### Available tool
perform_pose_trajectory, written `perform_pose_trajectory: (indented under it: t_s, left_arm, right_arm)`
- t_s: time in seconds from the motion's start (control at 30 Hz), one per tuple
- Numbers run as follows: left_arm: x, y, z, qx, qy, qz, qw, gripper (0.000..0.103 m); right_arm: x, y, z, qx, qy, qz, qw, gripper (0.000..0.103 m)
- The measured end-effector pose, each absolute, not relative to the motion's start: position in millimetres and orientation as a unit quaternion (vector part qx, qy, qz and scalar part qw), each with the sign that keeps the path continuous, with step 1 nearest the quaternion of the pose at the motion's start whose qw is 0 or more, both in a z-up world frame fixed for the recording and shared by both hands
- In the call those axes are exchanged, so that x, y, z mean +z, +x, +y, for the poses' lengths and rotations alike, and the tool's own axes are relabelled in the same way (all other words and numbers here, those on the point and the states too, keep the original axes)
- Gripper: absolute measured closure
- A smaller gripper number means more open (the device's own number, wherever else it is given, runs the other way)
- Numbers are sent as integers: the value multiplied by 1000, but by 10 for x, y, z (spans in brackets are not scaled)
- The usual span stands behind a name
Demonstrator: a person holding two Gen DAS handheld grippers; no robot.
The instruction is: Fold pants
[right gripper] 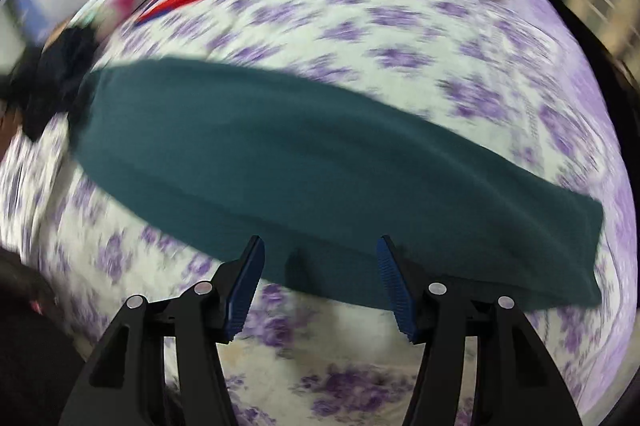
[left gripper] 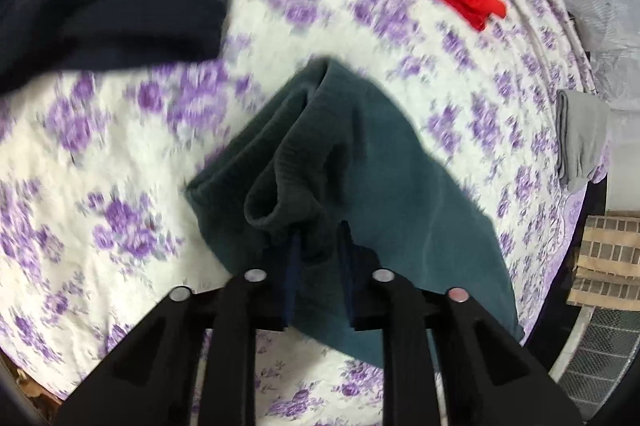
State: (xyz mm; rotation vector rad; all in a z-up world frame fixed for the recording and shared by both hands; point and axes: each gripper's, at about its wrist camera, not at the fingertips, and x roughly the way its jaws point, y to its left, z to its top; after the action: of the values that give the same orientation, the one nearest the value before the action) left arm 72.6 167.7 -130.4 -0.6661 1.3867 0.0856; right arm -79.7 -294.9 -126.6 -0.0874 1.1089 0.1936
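On the floral bedspread [right gripper: 400, 38] — teal pants [right gripper: 320, 162] lying flat, waistband end pinched by left gripper [left gripper: 318, 246].
Right gripper [right gripper: 320, 290] gapes, empty, at the near hem — bite both layers before lifting.

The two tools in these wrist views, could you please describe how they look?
Both are alike. The left tool and the right tool have black angular plastic arms with triangular cut-outs, round silver pins at the joints, and two fingers faced with ribbed blue pads. No cables or sleeves show.
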Motion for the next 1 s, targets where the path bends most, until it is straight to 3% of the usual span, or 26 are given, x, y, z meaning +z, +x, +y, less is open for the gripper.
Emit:
perform_pose_trajectory:
  t_s: [0.07,0.2,0.27,0.4,0.7,1.0]
  left_arm:
    - [-1257,774,1671,37,-298,624,722,89]
    - [-1224,831,1638,32,-297,621,725,92]
    - [-1237,840,1621,30,-298,621,724,92]
    - [-1255,844,1647,30,-310,618,722,95]
    - [-1153,745,1827,46,-320,594,736,98]
    - [-1031,504,2024,51,-336,575,744,98]
  right_arm:
    - [-1288,-760,-2846,95,-66,522,845,49]
    - [-1391,-643,-2564,125,-138,521,833,69]
    - [-1463,-624,-2459,137,-169,528,821,74]
    - [-1441,-560,-2451,148,-165,529,819,98]
    - [-1042,-652,-2621,177,-88,504,841,101]
    - [-1128,-811,-2627,190,-82,517,830,101]
